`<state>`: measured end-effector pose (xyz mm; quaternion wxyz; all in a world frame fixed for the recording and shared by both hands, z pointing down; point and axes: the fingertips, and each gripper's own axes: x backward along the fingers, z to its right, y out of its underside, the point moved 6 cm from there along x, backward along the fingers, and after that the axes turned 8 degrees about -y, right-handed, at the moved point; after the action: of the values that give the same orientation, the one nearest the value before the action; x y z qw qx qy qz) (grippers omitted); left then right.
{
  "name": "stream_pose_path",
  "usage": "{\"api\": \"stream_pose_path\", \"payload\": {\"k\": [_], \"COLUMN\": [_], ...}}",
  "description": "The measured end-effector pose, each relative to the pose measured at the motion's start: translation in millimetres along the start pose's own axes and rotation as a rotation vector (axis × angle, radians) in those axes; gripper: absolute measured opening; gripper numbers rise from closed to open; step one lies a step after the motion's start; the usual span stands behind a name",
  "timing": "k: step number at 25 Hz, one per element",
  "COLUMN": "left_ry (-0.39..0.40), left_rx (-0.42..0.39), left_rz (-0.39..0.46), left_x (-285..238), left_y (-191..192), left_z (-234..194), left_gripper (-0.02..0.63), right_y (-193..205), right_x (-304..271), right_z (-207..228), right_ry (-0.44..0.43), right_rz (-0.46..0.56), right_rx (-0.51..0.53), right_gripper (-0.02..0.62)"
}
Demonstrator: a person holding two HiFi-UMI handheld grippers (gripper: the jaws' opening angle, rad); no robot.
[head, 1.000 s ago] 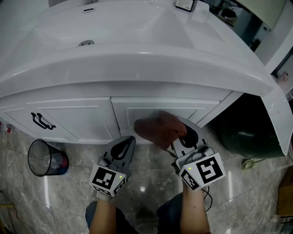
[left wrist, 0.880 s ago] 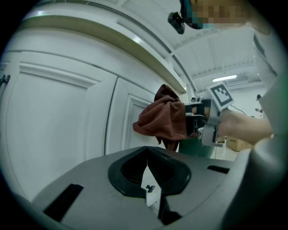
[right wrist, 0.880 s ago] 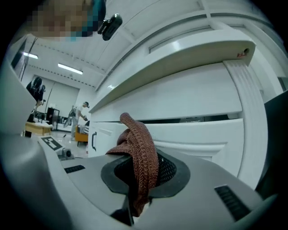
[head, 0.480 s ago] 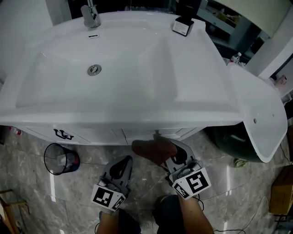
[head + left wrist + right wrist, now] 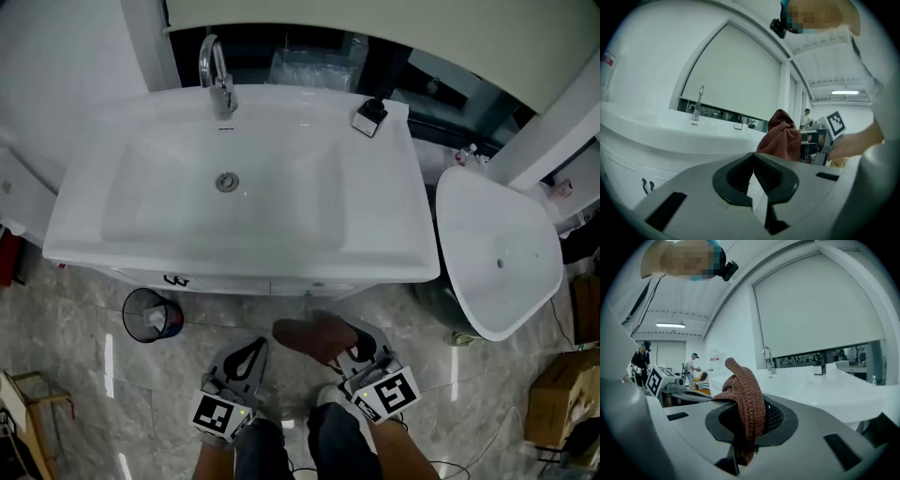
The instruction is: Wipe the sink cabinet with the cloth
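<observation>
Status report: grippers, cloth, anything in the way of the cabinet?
Right gripper shut on cloth, held off the sink cabinet. Left gripper shut, empty. Wastebasket by cabinet's left end; nothing between.

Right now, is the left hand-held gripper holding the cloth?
No, the right hand-held gripper clamps the cloth; the left hand-held gripper is shut, empty.
</observation>
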<state>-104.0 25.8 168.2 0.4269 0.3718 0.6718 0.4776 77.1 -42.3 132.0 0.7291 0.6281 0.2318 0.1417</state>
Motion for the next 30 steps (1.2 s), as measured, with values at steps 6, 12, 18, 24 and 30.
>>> {"api": "stream_pose_path", "payload": {"k": [6,12,18,24,30], "left_ry": [0.000,0.022,-0.014,-0.047,-0.064], "left_rx": [0.037,0.018,0.047,0.014,0.002], "left_rz": [0.011,0.017,0.047,0.044,0.103], "left_x": [45.2,78.5,112.2,137.8,152.5], "left_y": [-97.2,-146.2,-194.0,-236.8,-274.6], "left_z": [13.6,31.6,37.6,42.4,56.3], "left_gripper": [0.011,0.011,0.011,0.011,0.011], "right_y": [-95.0,-156.0,-199.0,-239.4,-266.3], "right_x": [18.3,34.6,44.2,48.5,53.4], "right_z": [-30.2,-58.7,-76.9,-95.8,-115.0], "right_ry": [-0.029,-0.043,-0.031,-0.055,-0.098], "right_rz": [-0.023,0.017,0.046,0.074,0.125], "right_rx": [0.026,0.019,0.026,0.006,0.004], "right_gripper": [0.058,0.058,0.058,0.058,0.058]}}
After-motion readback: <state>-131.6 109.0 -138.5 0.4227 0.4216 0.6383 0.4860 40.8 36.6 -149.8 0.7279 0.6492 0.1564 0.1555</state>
